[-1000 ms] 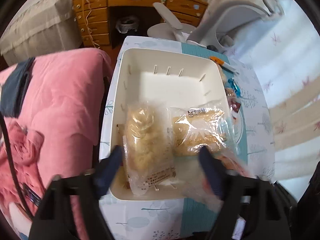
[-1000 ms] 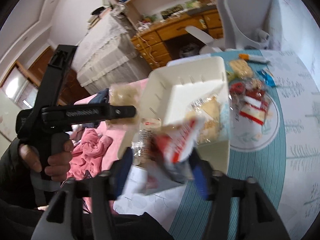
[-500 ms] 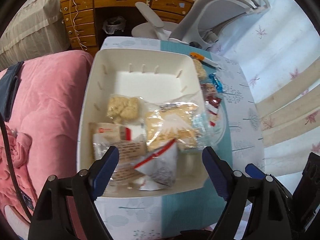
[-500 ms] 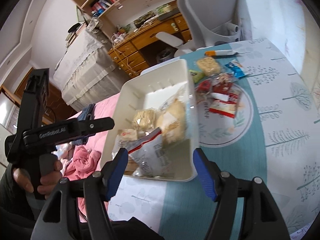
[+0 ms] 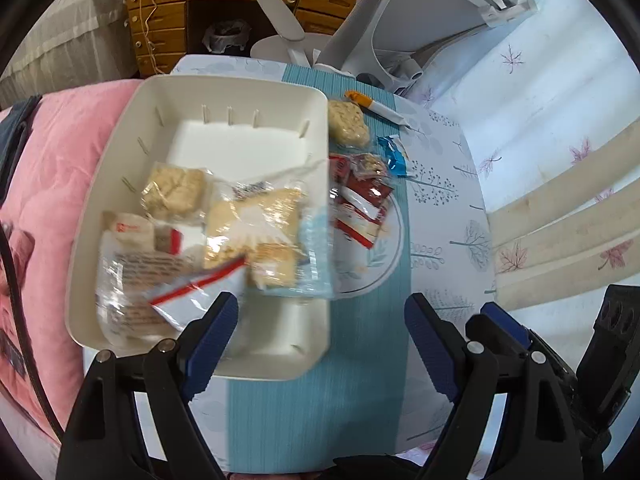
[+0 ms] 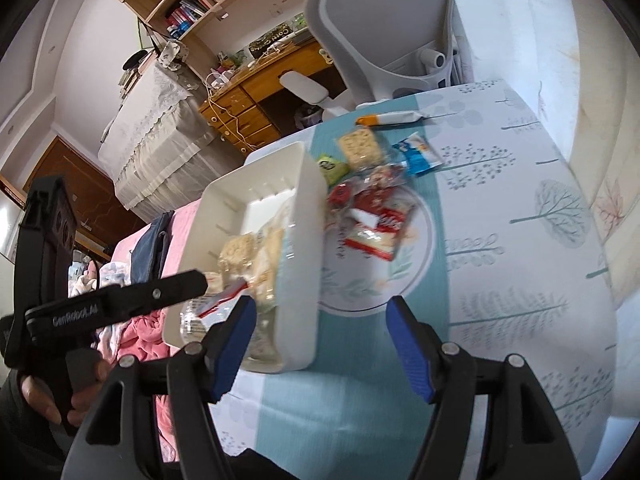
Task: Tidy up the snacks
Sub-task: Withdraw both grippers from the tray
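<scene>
A white bin (image 5: pixel 224 96) (image 6: pixel 304 240) on the table holds several clear-wrapped snack packs, including a rice-cake pack (image 5: pixel 174 192) and a red-striped pack (image 5: pixel 188 292). More snacks lie right of it: red packets (image 5: pixel 360 208) (image 6: pixel 376 232) on a plate, a rice cake (image 5: pixel 348 124) (image 6: pixel 360 144), a blue wrapper (image 5: pixel 392 154) (image 6: pixel 418 154) and a green packet (image 6: pixel 332 166). My left gripper (image 5: pixel 320 328) is open and empty over the bin's near right corner. My right gripper (image 6: pixel 320 340) is open and empty just right of the bin.
A pink blanket (image 5: pixel 52 168) lies left of the table. A white office chair (image 6: pixel 384 40) and a wooden desk (image 5: pixel 224 4) stand beyond the far edge. An orange-capped pen (image 5: pixel 380 110) lies at the far side. The table's right half (image 6: pixel 520 240) has patterned cloth.
Both grippers dropped their snack packs into the bin, opened, and have drawn back and shifted right. The bin now holds the added packs.
</scene>
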`<action>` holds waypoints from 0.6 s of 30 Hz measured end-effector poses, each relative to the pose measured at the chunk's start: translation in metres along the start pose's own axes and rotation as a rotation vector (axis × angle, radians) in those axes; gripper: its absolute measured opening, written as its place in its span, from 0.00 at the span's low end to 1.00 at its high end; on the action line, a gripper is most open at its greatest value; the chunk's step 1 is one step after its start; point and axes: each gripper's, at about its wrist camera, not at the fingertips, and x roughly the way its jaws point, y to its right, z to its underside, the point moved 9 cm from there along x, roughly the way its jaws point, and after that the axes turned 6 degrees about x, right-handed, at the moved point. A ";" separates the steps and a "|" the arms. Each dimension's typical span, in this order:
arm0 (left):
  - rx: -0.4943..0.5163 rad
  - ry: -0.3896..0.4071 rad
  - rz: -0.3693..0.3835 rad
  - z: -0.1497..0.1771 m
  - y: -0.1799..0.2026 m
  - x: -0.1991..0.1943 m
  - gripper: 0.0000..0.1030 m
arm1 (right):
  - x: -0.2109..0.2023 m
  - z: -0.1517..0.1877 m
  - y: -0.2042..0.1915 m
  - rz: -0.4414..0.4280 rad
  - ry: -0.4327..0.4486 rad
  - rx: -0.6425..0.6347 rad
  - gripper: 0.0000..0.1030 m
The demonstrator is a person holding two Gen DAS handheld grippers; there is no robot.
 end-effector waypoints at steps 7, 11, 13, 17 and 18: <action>-0.125 -0.019 0.013 -0.003 0.036 0.026 0.82 | -0.001 -0.038 0.049 0.023 0.008 -0.011 0.66; -0.215 -0.054 0.001 -0.005 0.052 0.051 0.82 | 0.007 -0.063 0.073 0.034 0.019 -0.005 0.66; -0.260 -0.076 -0.003 -0.006 0.058 0.064 0.82 | 0.011 -0.074 0.083 0.036 0.023 -0.005 0.66; -0.333 -0.097 -0.029 -0.012 0.068 0.087 0.82 | 0.023 -0.098 0.100 0.043 0.039 -0.008 0.66; -0.343 -0.098 -0.029 -0.014 0.070 0.090 0.82 | 0.027 -0.104 0.103 0.044 0.042 -0.008 0.66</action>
